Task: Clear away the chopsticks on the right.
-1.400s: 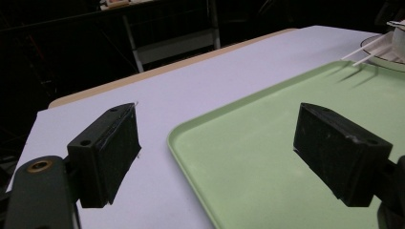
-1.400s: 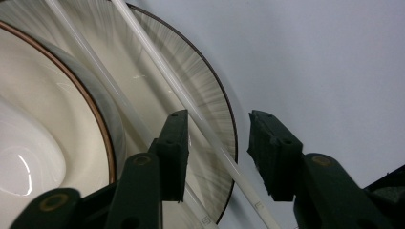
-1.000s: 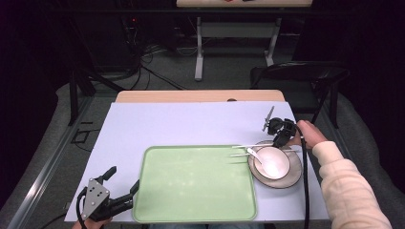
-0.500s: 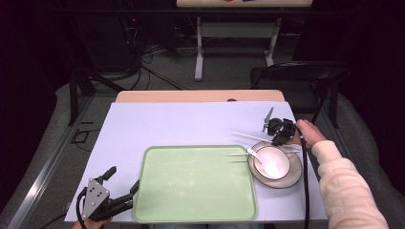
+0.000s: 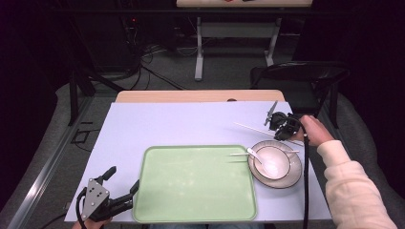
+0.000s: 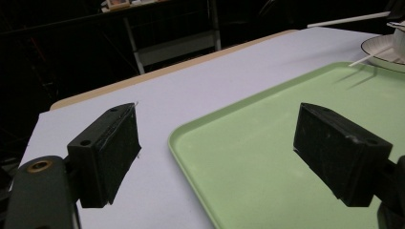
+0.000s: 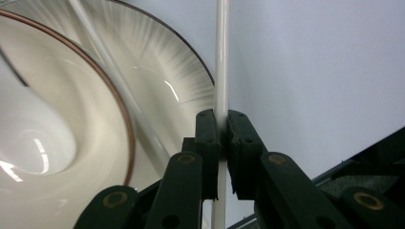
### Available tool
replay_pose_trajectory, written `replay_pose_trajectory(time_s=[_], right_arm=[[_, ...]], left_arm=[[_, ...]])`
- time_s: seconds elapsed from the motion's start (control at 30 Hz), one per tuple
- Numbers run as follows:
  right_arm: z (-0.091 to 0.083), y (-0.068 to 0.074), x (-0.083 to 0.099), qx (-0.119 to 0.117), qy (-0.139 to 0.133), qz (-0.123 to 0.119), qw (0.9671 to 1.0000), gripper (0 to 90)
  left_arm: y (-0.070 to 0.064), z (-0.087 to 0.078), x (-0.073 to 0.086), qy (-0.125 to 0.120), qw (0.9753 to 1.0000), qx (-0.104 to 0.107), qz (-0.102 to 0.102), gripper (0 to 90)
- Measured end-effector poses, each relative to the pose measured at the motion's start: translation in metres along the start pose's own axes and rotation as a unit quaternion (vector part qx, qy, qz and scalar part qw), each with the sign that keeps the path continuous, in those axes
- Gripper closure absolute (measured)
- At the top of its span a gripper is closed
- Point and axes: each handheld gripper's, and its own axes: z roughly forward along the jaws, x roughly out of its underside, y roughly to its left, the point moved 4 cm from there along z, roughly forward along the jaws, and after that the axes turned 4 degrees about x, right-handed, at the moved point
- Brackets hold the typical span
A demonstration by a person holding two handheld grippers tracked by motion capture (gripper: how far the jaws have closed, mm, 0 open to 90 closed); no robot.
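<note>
The green tray serves as the landmark, lying on the pale lilac table cover toward the near edge.

Off the tray's near left corner, the left gripper hovers low over the cover. Its jaws stand wide apart with nothing between them; in the left gripper view one black jaw hangs over the cover left of the tray's rim and the other over the tray's green floor.

Just beyond the tray's right edge sits a white plate with a dark rim, and a white bowl stands on it. A white spoon leans on the bowl's left rim, its handle toward the tray. One white chopstick lies across the bowl and plate, its left end reaching over the tray's right rim.

Farther right and behind the plate, away from the tray's far right corner, the right gripper is held by a hand in a cream sleeve. Its jaws are clenched on a second white chopstick, gripped near one end. In the high view this chopstick is lifted off the cover, slanting out leftward from the gripper above the table, beyond the tray's far edge. The right gripper view shows the plate just beside the clamped stick.
</note>
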Motion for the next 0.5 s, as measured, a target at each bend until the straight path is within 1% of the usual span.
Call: replay_pose_trajectory(time_s=[0.07,0.17,0.2,0.23,0.3,0.33,0.4,0.5], right_arm=[[-0.009,0.002,-0.002,0.004,0.001,0.007,1.0,83.9],[-0.02,0.006,-0.005,0.009,0.002,0.03,0.9995,83.9],[-0.024,0.007,-0.006,0.016,0.004,0.031,0.9994,83.9],[-0.028,0.009,-0.007,0.018,0.002,0.041,0.999,84.0],[-0.037,0.012,-0.01,0.026,-0.006,0.05,0.9984,84.0],[-0.04,0.014,-0.011,0.026,-0.008,0.053,0.9982,84.0],[-0.048,0.019,-0.014,0.031,-0.008,0.066,0.9973,84.0],[-0.057,0.026,-0.016,0.031,-0.014,0.089,0.9955,84.0]], left_arm=[[0.0,0.0,0.0,0.0,1.0,0.0,0.001,15.5],[0.0,0.0,0.0,-0.001,1.0,-0.002,0.001,15.5],[0.0,0.0,0.0,-0.001,1.0,-0.001,0.002,15.5],[0.0,0.0,0.0,0.0,1.0,-0.001,0.002,15.5],[0.0,0.0,0.0,0.0,1.0,-0.001,0.002,15.5],[0.0,0.0,0.0,0.0,1.0,-0.001,0.002,15.5],[0.0,0.0,0.0,-0.001,1.0,-0.001,0.002,15.5],[0.0,0.0,0.0,-0.001,1.0,-0.002,0.002,15.5]])
